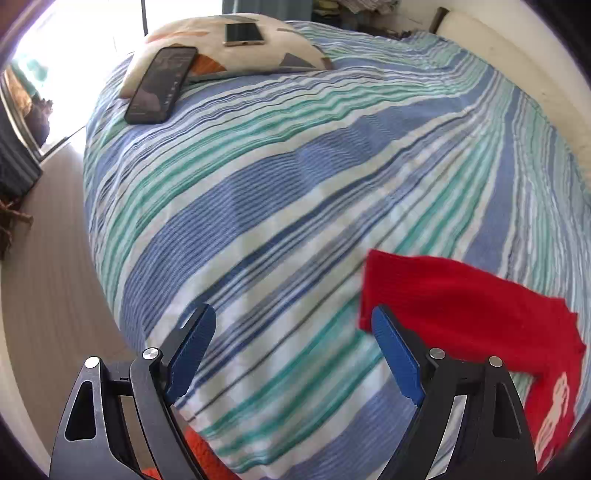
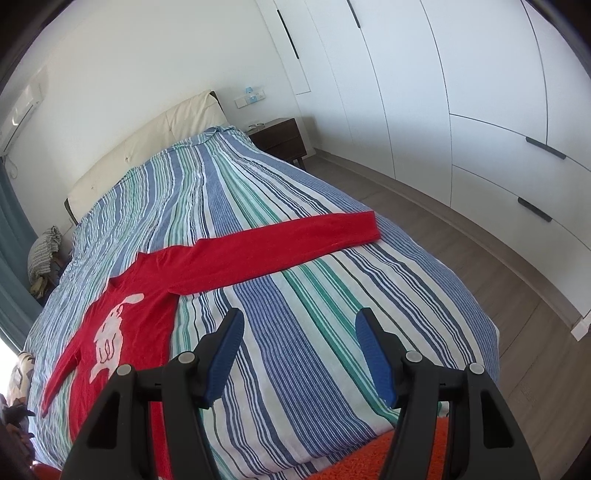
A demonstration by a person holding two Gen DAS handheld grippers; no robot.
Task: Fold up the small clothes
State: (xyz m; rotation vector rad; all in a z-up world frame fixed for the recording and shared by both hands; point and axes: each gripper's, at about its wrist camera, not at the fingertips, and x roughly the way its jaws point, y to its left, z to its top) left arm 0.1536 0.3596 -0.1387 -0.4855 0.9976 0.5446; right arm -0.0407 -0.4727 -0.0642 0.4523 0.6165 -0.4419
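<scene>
A small red sweater point(image 2: 147, 302) with a white rabbit figure lies flat on the striped bedspread point(image 2: 295, 280), one sleeve point(image 2: 295, 240) stretched out to the right. In the left wrist view its other sleeve point(image 1: 461, 295) lies at the lower right, the cuff just beyond the right fingertip. My left gripper point(image 1: 293, 317) hangs open over the bedspread, nothing between its blue pads. My right gripper point(image 2: 299, 325) is open too, low over bare stripes to the right of the sweater's body and below the stretched sleeve.
A patterned pillow point(image 1: 236, 48) at the far end carries a pale phone point(image 1: 243, 34); a dark phone point(image 1: 160, 85) leans off it onto the bed. An orange rug point(image 2: 388, 458) lies at the bed's near edge. Nightstand point(image 2: 280, 136), headboard point(image 2: 155, 147) and white wardrobes point(image 2: 461, 92) border the bed.
</scene>
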